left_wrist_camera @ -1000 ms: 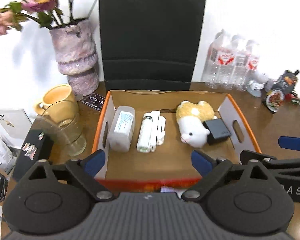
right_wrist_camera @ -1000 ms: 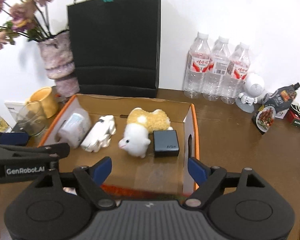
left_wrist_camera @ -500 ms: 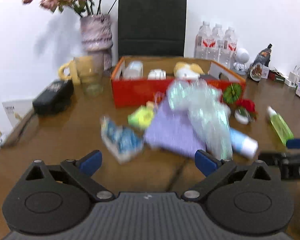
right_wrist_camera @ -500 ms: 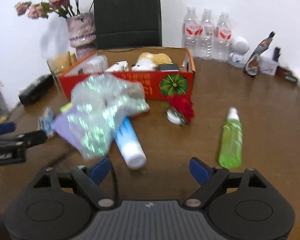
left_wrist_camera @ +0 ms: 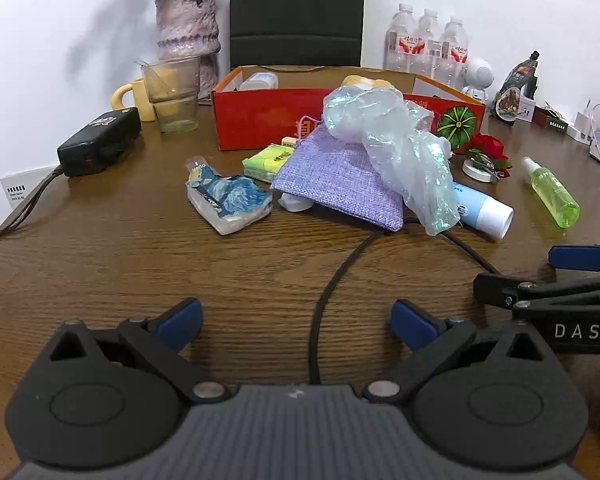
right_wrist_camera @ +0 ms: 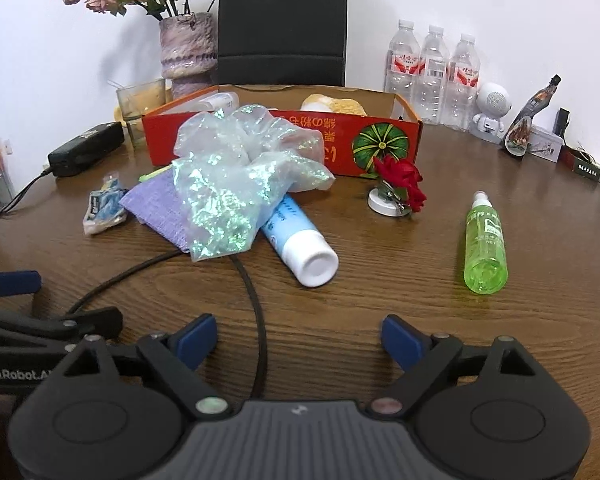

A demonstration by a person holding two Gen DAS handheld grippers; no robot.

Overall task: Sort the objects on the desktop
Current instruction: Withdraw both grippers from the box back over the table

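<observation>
Both your left gripper (left_wrist_camera: 296, 320) and right gripper (right_wrist_camera: 298, 336) hang released, empty, near the table's edge. The heap sits beyond: plastic bag (right_wrist_camera: 236, 168) drapes the pouch (left_wrist_camera: 340, 176) and tube (right_wrist_camera: 300, 240); grabbing the bag could drag them, and the cable (right_wrist_camera: 256, 320) may snag.

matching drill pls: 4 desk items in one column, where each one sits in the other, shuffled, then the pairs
Things:
1. green spray bottle
2. iridescent plastic bag
3. plush toy
4. blue-and-white tube

Places:
A. inside the red box
B. lying alone on the bare table, apart from the pile
C. draped on top of the purple fabric pouch
D. partly under the bag, white cap end sticking out toward the camera

Pairs: 1-B, 2-C, 3-A, 4-D
</observation>
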